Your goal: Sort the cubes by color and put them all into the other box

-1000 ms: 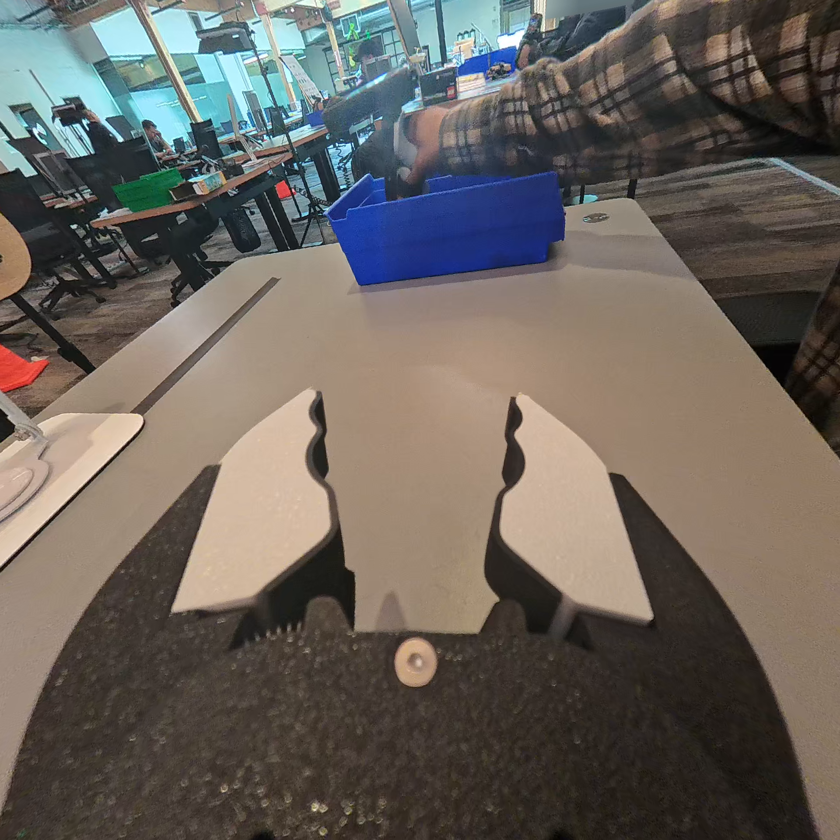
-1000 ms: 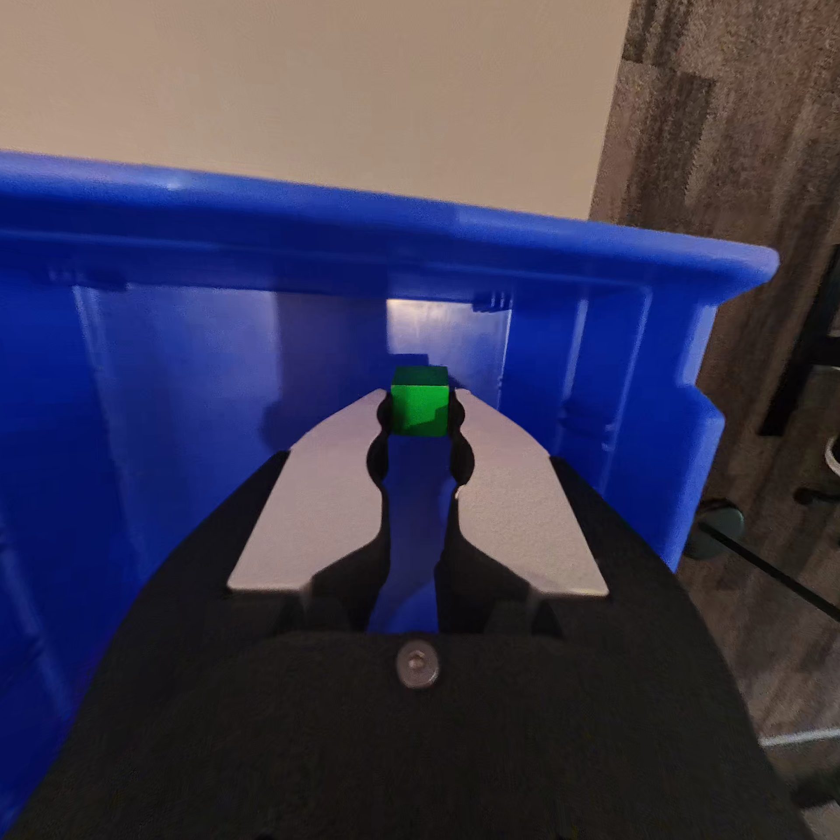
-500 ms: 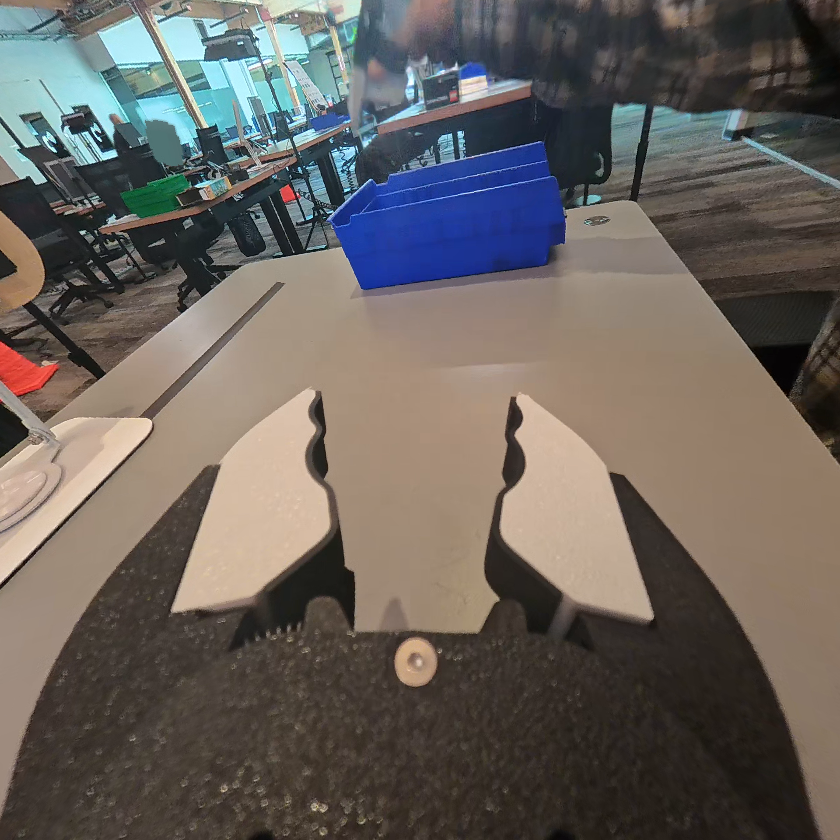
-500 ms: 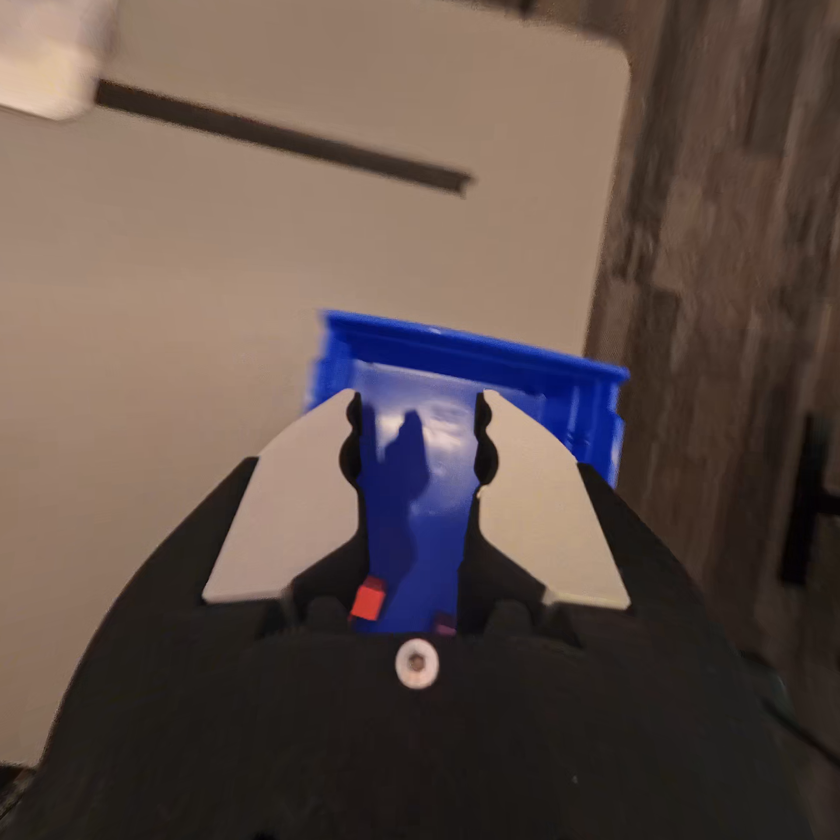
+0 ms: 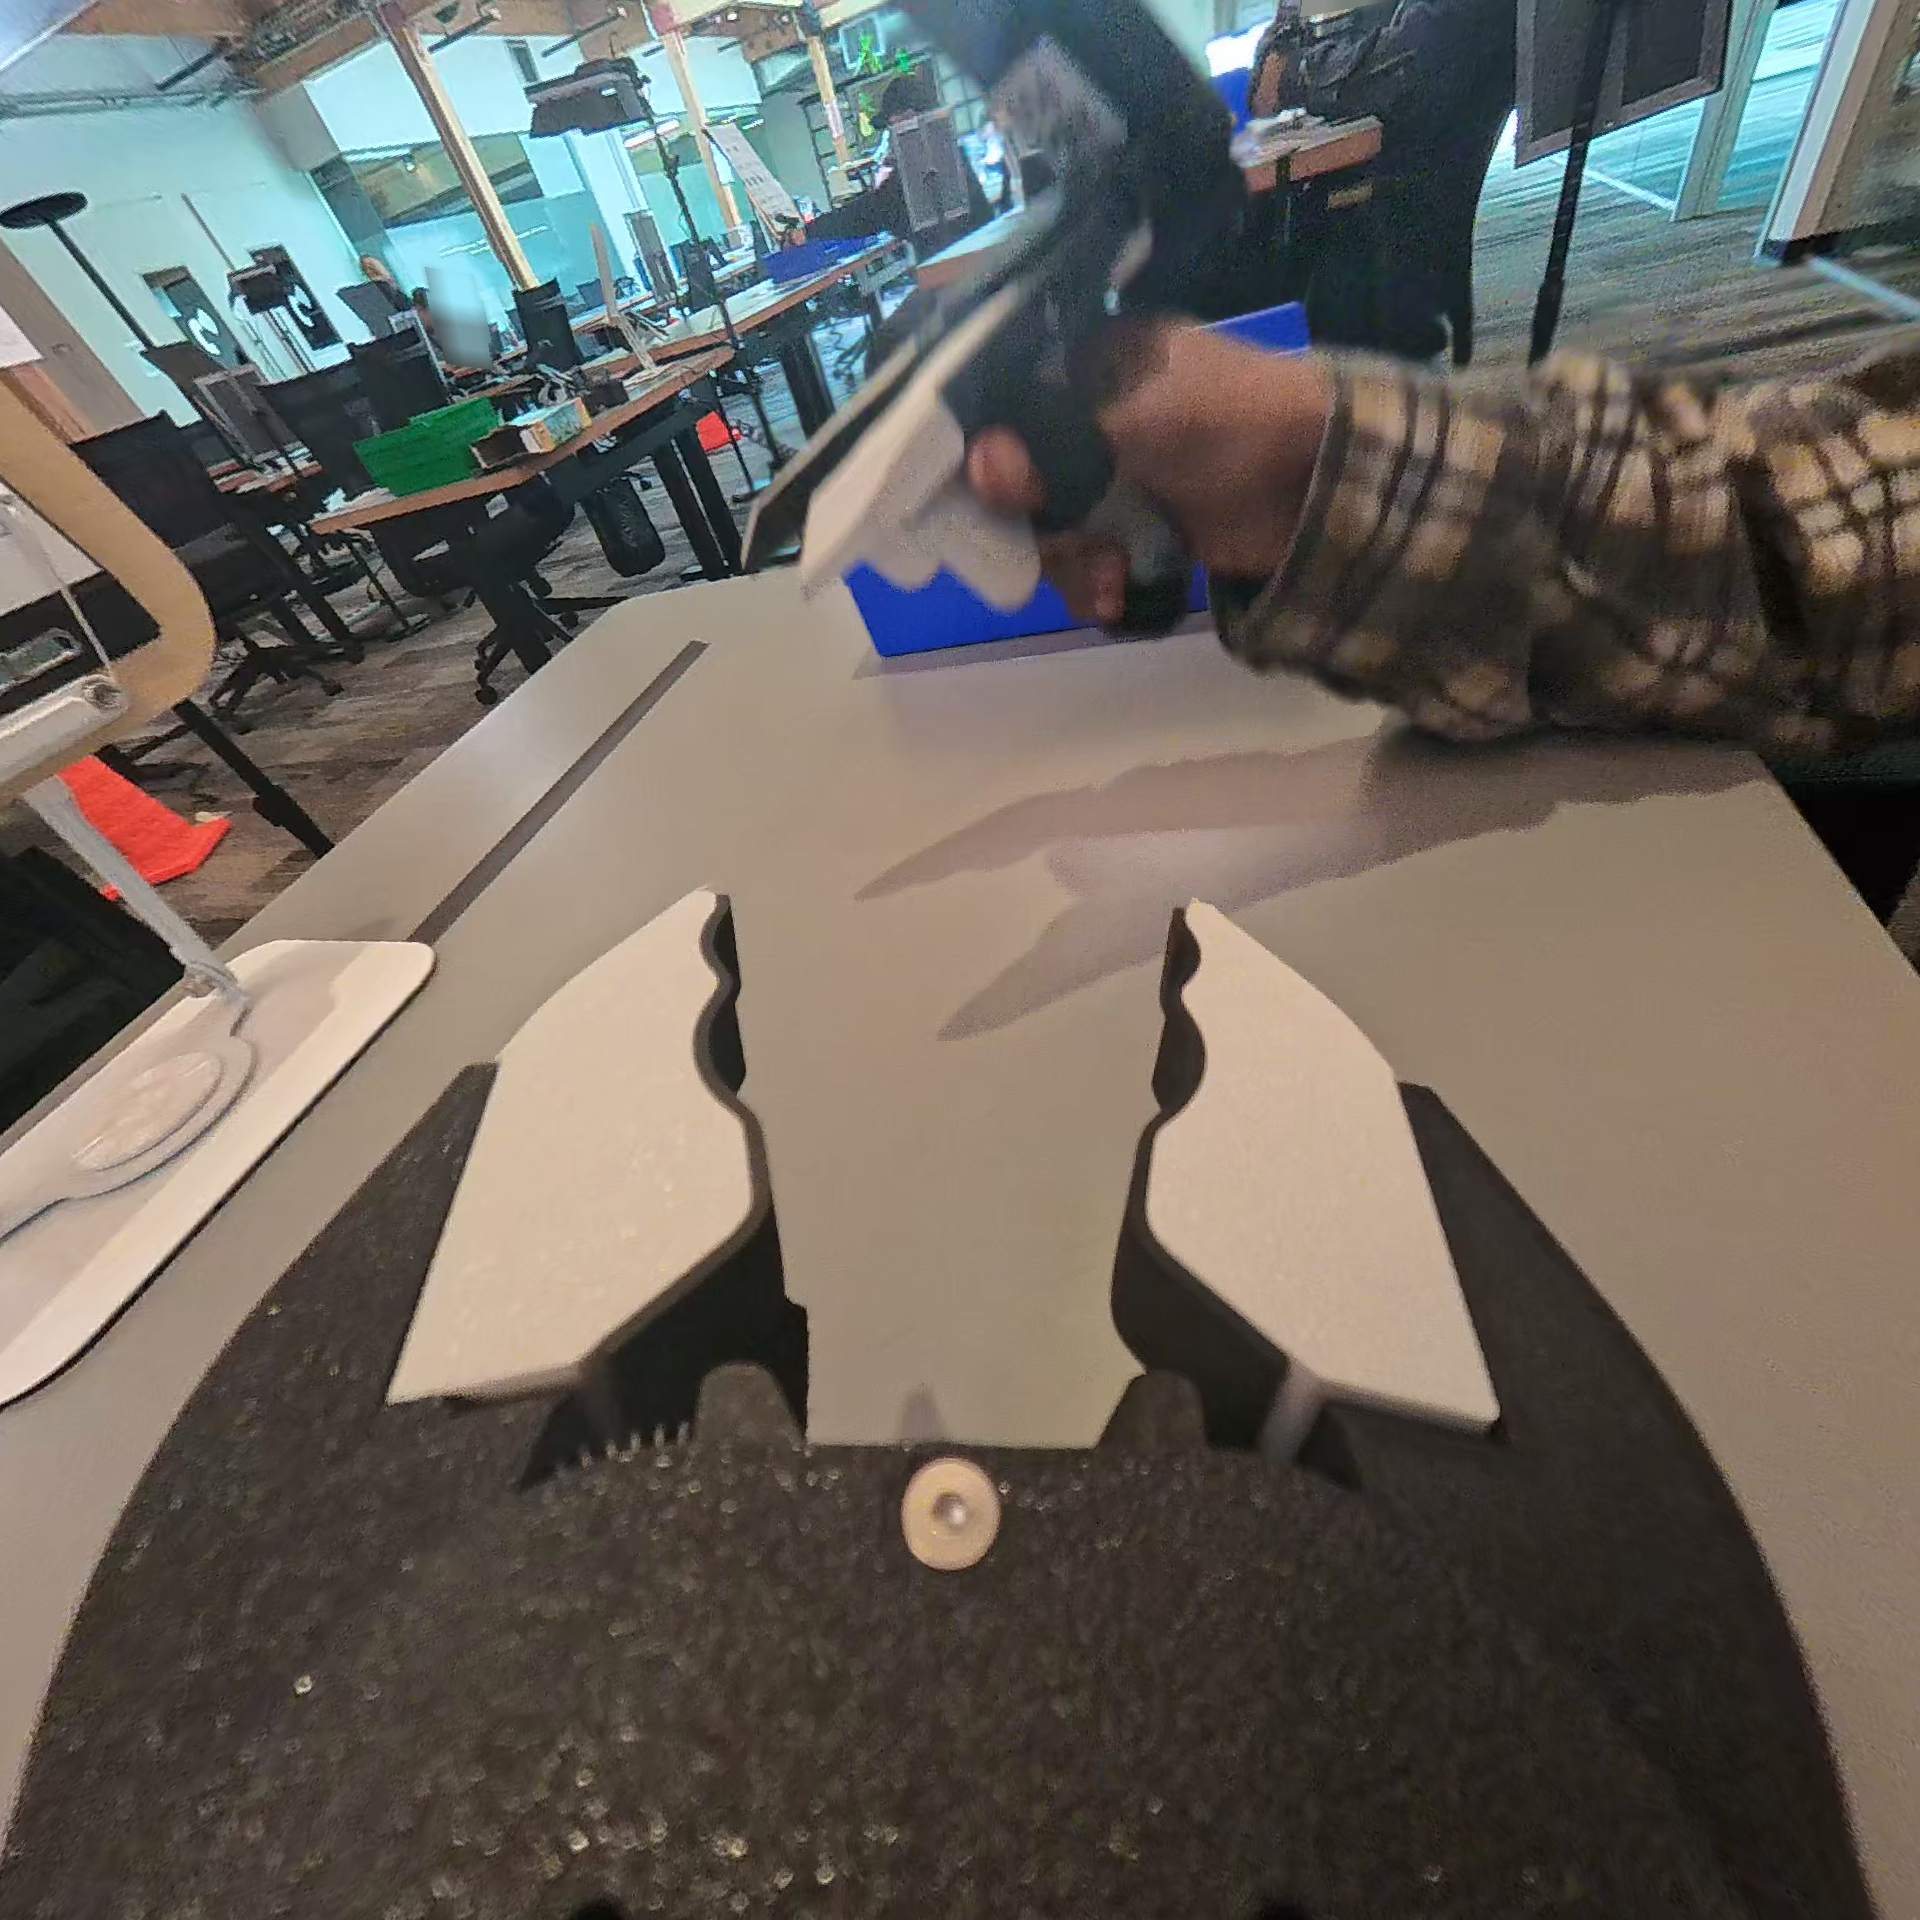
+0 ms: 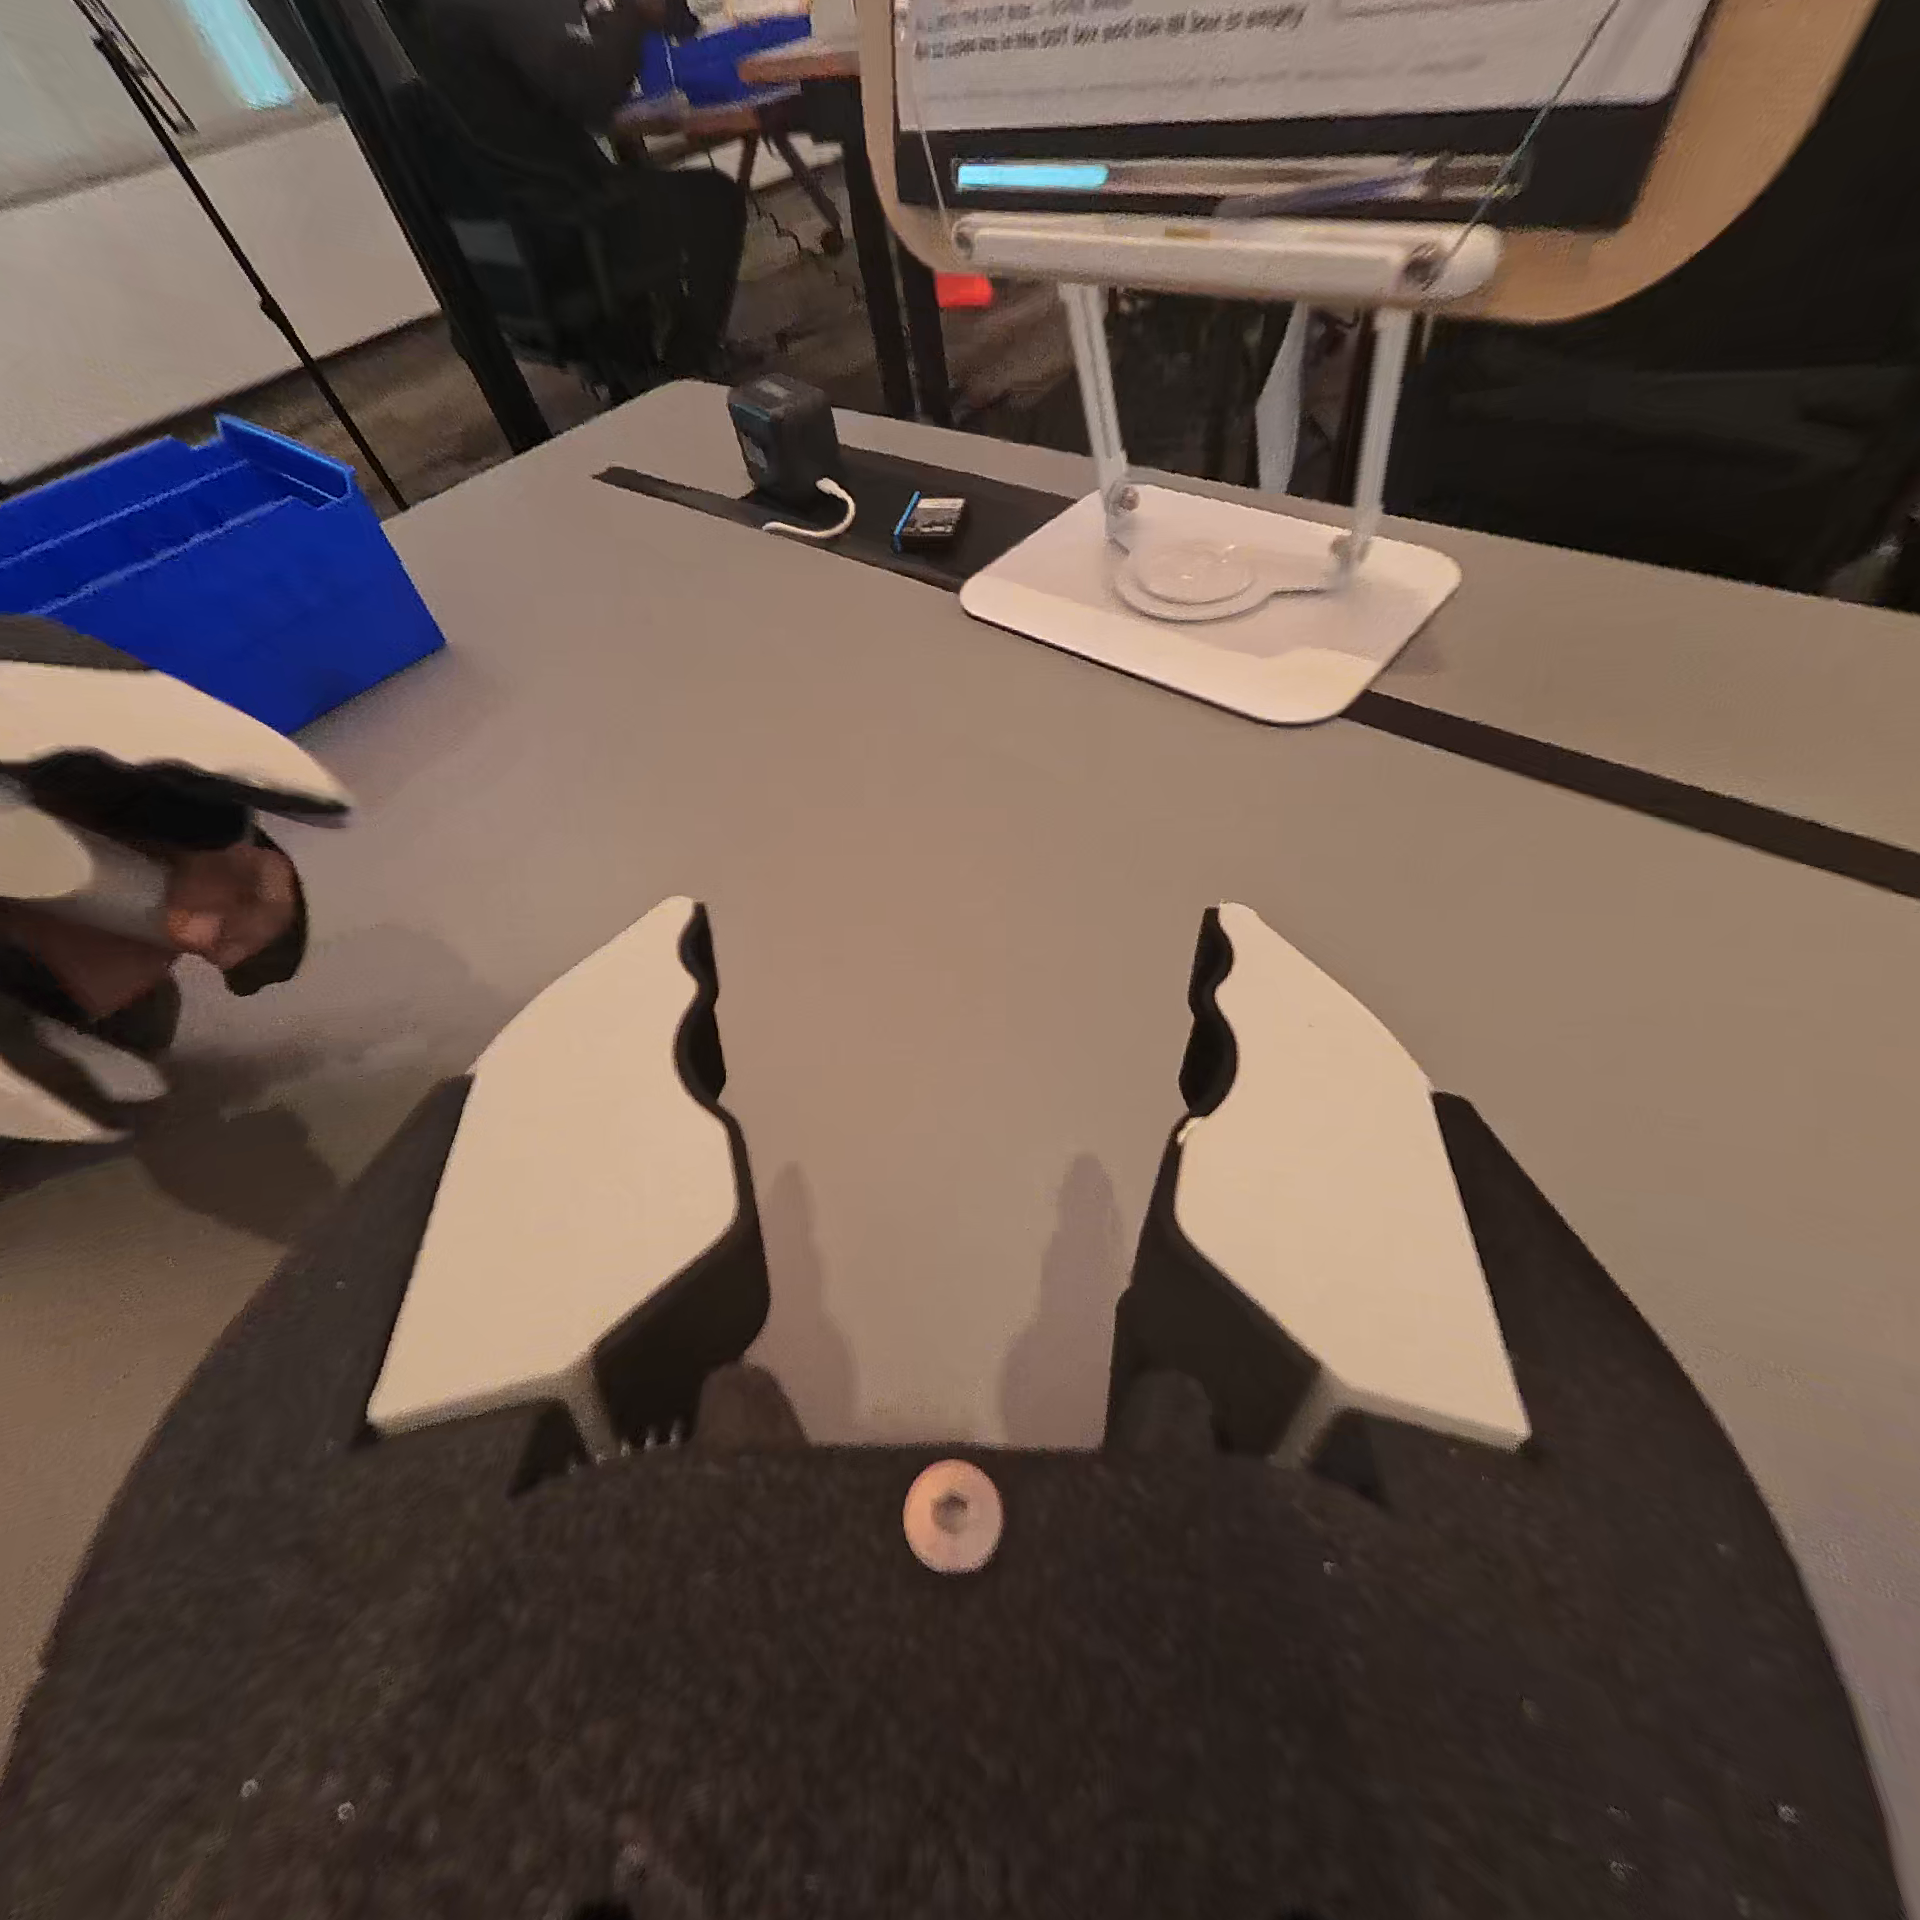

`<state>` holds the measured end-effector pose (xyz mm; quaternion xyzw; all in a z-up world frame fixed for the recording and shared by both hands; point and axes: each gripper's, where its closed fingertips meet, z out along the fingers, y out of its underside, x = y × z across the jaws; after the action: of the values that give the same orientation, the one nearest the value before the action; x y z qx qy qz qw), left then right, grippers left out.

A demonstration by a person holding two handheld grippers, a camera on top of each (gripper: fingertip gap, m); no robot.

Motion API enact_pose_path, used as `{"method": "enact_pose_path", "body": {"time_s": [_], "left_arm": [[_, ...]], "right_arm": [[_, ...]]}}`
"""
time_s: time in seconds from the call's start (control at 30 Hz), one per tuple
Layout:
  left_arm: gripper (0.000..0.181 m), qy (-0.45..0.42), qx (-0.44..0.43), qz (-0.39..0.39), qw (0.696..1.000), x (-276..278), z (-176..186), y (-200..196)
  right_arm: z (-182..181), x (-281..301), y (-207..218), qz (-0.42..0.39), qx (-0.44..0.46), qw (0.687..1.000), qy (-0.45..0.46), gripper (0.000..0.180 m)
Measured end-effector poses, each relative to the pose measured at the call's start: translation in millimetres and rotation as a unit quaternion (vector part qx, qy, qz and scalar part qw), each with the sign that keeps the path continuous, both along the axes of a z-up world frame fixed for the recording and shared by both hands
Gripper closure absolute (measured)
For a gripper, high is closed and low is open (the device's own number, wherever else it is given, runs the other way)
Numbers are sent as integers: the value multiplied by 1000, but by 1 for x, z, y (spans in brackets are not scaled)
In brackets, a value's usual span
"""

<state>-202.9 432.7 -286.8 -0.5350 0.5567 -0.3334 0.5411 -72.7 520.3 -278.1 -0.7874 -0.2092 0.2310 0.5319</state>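
The blue box [image 5: 956, 613] stands at the far end of the grey table [image 5: 1351, 1039], mostly hidden behind my right gripper [image 5: 914, 551] and the hand in a plaid sleeve that holds it. In the right wrist view the blue box [image 6: 208, 561] sits at the left, its inside hidden. My right gripper [image 6: 954, 914] is open and empty above bare table. My left gripper [image 5: 951, 914] is open and empty, low over the near table. It also shows blurred at the left edge of the right wrist view [image 6: 156, 831]. No cubes are visible.
A white stand base [image 6: 1216, 603] holding a screen stands on the table beside a black strip [image 6: 1558, 769]. A small black device [image 6: 779, 442] with a white cable and a small black block [image 6: 930, 520] lie on the strip. Desks and chairs stand beyond the table.
My right gripper let go of a green cube inside the blue box, came up out of it, swung away over the table and opened wide. My left gripper has stayed in place.
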Motion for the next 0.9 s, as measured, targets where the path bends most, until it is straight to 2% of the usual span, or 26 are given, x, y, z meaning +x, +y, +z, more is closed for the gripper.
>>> {"method": "enact_pose_path", "body": {"time_s": [0.13, 0.27, 0.33, 0.4, 0.5, 0.6, 0.7, 0.9], "left_arm": [[103, -7, 8, 22, 1000, -12, 14, 7], [100, 5, 21, 74, 997, -61, 43, 18], [101, 53, 51, 118, 990, -109, 62, 25], [102, 131, 80, 182, 971, -173, 79, 37], [108, 246, 56, 251, 935, -273, 88, 51], [106, 336, -17, 277, 900, -352, 66, 63], [103, 418, -84, 296, 855, -413, 26, 78], [110, 533, -185, 311, 765, -473, -39, 98]], "right_arm": [[-29, -30, 9, 23, 27, 999, 29, 92], [-40, -38, 3, 46, 57, 997, -19, 99], [-43, -43, -2, 65, 57, 996, -11, 102], [-45, -46, -4, 77, 50, 996, -1, 102], [-46, -50, -7, 93, 39, 995, 21, 102], [-47, -53, -11, 107, 26, 993, 33, 102], [-48, -57, -14, 118, 23, 992, 32, 102], [-49, -59, -17, 128, 32, 991, 13, 104]]}}
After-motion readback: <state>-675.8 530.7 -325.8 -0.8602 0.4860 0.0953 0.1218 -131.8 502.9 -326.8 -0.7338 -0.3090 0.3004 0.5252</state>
